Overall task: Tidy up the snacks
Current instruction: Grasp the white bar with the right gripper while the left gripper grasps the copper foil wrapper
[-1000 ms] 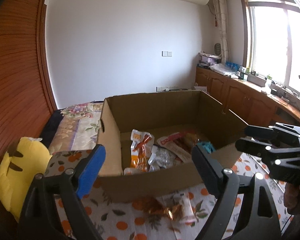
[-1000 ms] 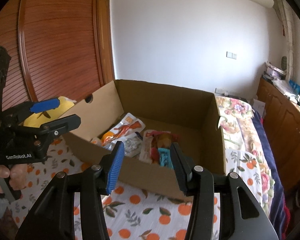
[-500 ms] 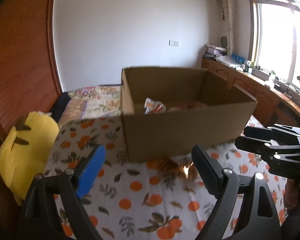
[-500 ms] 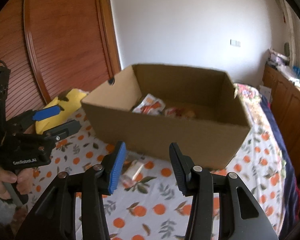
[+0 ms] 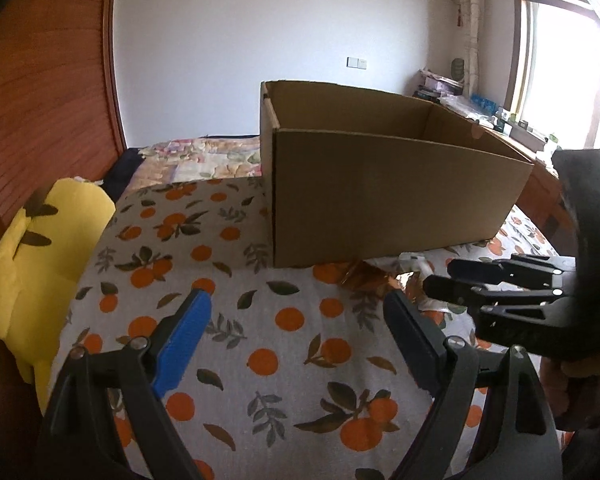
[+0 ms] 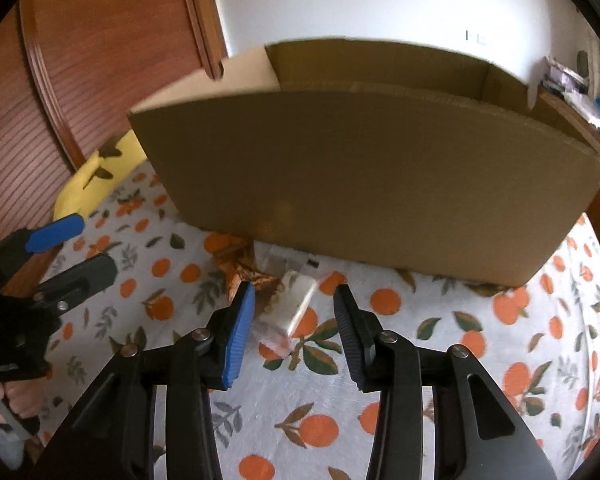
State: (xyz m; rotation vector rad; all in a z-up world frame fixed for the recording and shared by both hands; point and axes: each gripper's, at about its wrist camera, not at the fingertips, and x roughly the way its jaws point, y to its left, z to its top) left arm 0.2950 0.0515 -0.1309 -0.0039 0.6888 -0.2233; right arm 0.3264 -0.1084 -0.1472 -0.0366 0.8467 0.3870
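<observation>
An open cardboard box [image 5: 388, 196] [image 6: 360, 184] stands on the orange-print bedspread; its contents are hidden behind the near wall. A clear packet with a white snack [image 6: 290, 312] and a crinkled orange-brown wrapper [image 6: 240, 264] [image 5: 366, 278] lie on the cloth in front of the box. My right gripper [image 6: 294, 326] is open, low over the cloth, with the clear packet between its fingers. My left gripper [image 5: 296, 332] is open and empty above the cloth, left of the snacks. Each gripper shows in the other's view.
A yellow plush cushion [image 5: 40, 248] [image 6: 96, 172] lies at the bed's left edge beside a wooden wardrobe [image 5: 40, 80]. A floral quilt [image 5: 204, 156] lies behind the box. Wooden cabinets with clutter [image 5: 540, 144] stand under the window at right.
Both grippers have dropped from above the box to the cloth in front of it. The right gripper now has the clear packet between its open fingers.
</observation>
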